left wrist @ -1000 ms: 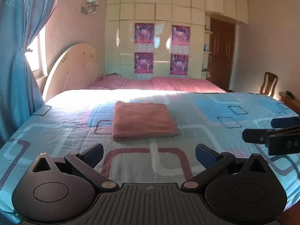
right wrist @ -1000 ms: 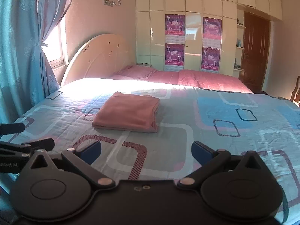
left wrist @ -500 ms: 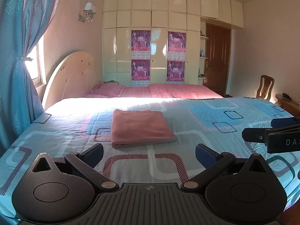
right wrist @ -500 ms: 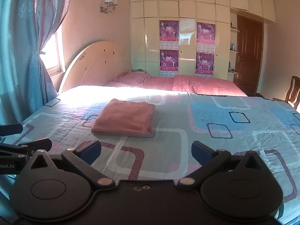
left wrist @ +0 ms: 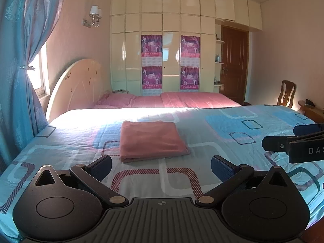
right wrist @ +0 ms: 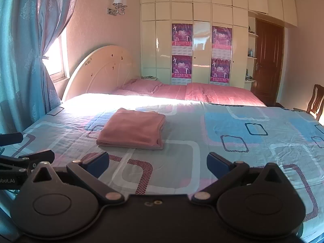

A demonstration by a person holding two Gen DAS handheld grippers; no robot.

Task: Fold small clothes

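Pink cloth lies folded flat on the bed, at twelve o'clock. Left tongs and right tongs gape wide, holding nothing.

Pink folded cloth — bedsheet blue, grey, with striped squares.

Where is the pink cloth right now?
The folded pink cloth lies flat on the blue bedspread, ahead of both open tongs. In both views it sits left of centre, toward the headboard side.
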